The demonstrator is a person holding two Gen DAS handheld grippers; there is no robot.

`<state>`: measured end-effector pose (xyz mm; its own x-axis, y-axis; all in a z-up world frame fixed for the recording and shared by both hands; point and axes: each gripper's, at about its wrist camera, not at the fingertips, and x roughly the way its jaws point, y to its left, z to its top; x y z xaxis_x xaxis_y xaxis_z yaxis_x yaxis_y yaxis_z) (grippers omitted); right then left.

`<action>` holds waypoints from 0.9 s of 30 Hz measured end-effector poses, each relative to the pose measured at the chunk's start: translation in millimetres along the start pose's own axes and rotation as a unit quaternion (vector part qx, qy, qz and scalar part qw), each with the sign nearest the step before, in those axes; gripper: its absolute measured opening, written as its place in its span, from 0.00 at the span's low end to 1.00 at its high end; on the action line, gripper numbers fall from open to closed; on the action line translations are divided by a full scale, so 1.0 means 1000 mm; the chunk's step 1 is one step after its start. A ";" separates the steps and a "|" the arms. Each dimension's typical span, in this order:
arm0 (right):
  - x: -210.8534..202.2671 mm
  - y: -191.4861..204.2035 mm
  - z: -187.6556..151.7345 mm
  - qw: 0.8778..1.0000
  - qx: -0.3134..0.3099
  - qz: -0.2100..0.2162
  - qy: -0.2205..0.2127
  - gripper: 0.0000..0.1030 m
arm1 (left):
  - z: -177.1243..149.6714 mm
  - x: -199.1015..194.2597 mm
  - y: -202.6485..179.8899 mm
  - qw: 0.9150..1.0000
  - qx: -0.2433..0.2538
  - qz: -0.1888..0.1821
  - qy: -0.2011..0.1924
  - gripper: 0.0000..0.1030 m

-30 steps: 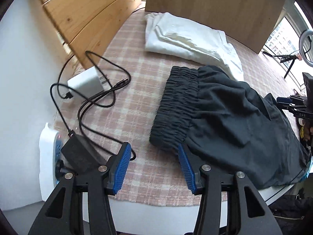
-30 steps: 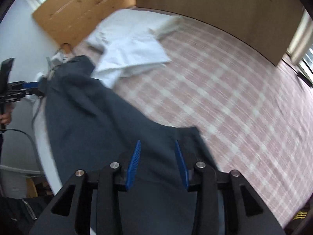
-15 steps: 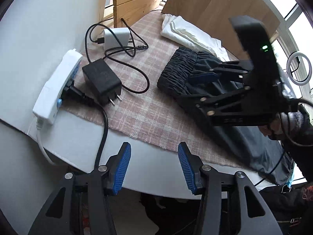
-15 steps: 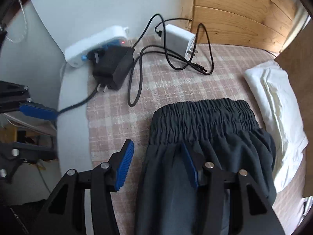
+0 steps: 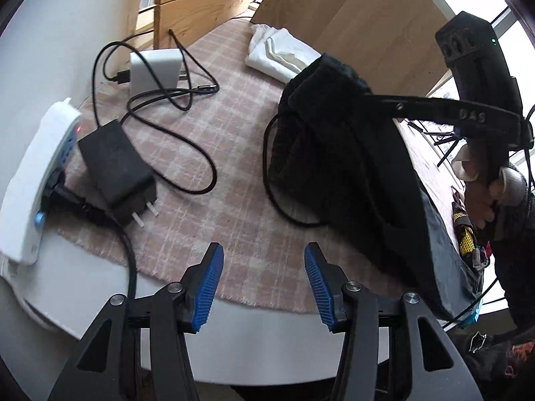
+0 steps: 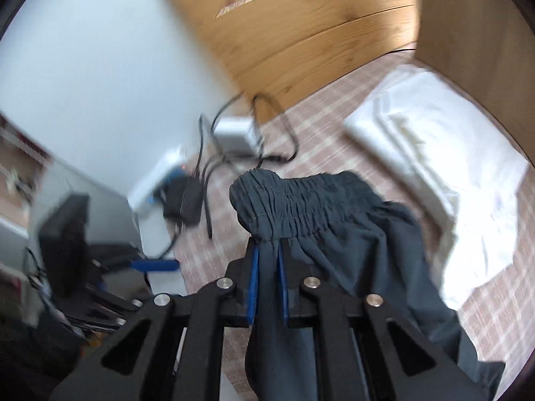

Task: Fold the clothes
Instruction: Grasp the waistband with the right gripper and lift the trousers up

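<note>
Right gripper: jaws have just been closing and now pinch the dark shorts just below the gathered elastic waistband, fabric between the blue pads; the waistband end is lifted off the checked cloth. Left gripper: jaws spread, nothing between them, over the near edge of the checked cloth, apart from the shorts. On the cloth beyond the shorts: folded white garment. On the cloth's far side from the shorts: black adapter, white charger, white power strip, tangled cables.
</note>
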<state>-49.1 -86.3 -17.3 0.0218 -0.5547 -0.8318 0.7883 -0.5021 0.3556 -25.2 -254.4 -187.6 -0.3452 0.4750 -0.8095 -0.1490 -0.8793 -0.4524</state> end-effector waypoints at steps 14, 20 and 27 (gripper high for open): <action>-0.088 -0.036 0.022 0.996 0.000 -0.054 -0.075 0.10 | 0.065 0.077 -0.035 0.998 0.017 -0.029 0.044 0.14; -0.092 -0.035 0.025 0.995 -0.021 -0.062 -0.075 0.10 | 0.058 0.017 -0.021 0.999 0.004 -0.038 -0.001 0.00; -0.089 -0.035 0.027 0.996 -0.025 -0.060 -0.067 0.10 | 0.061 0.015 -0.009 0.999 -0.011 -0.052 0.004 0.41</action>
<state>-95.2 -37.0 55.3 -0.1542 -0.5784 -0.8011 0.8102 -0.5380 0.2325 -85.7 -241.3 -173.3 -0.3222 0.5643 -0.7601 -0.1638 -0.8240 -0.5423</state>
